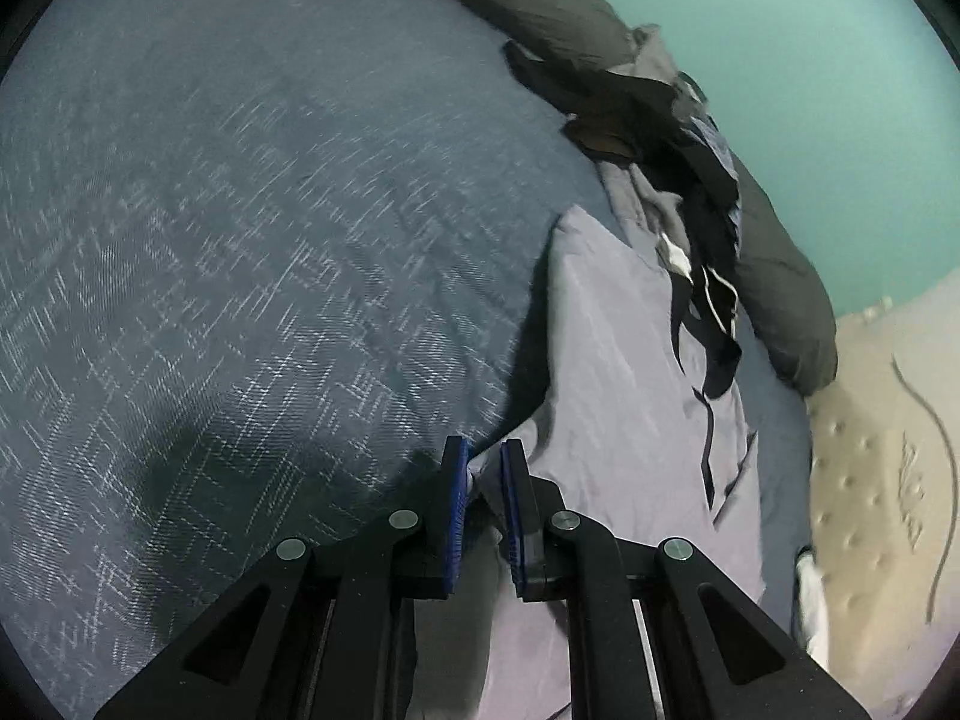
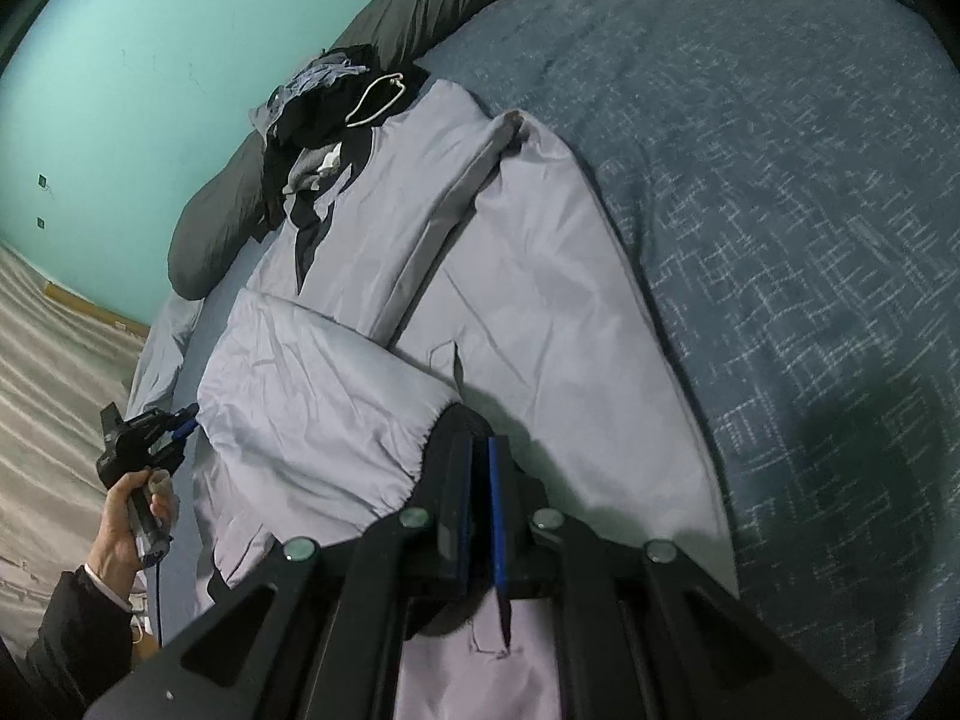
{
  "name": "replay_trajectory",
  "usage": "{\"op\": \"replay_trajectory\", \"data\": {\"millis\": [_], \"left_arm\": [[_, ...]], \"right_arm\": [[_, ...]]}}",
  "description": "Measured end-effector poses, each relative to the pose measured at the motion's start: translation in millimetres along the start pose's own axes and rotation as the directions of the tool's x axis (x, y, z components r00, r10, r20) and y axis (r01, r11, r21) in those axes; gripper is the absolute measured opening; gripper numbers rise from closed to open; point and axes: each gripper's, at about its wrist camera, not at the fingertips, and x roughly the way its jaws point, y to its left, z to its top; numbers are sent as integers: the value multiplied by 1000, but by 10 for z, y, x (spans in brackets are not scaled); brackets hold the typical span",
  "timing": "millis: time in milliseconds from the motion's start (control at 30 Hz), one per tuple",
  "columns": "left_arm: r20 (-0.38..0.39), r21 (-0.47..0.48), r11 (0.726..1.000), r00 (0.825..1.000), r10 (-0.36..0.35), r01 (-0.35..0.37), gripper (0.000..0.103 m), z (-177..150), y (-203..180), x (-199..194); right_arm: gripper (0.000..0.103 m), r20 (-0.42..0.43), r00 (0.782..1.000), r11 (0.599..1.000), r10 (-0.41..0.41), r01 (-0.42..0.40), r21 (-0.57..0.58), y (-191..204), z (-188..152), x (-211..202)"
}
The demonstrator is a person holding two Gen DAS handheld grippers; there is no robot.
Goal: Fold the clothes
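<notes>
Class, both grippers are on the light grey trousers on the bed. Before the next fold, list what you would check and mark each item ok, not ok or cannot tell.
1. Left gripper has fabric of the grey trousers between its pads: ok.
2. Right gripper holds the waistband edge: ok; jaws nearly closed on it.
3. Folded-over part lies smooth: not ok, creased.
4. Dark clothes pile clear of the trousers: not ok, it overlaps the far end.
5. Bedspread beside the trousers free for laying down: ok.
</notes>
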Motion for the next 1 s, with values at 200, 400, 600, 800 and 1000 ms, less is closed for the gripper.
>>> {"op": "replay_trajectory", "data": {"millis": [200,400,600,800,1000], "left_arm": [[7,32,999,1000,11,-11,13,-1,-27,-8],[-20,197,980,999,40,-35,28,29,-232,1],[-59,361,932,996,69,-43,38,39,-466,101],[-90,405,911,988,122,-76,35,27,-413,278],[-73,348,933,990,120,-88,0,94,-313,299]], "right_arm": [[5,-10,1000,1000,-2,2,-2,-7,-5,21],[5,-8,1000,1000,4,-4,-1,3,3,8],[5,-9,1000,1000,4,-4,1,0,4,13],[5,-11,1000,1000,7,-7,-1,-4,12,15],[5,-13,1000,1000,12,-12,2,-11,16,23]]}}
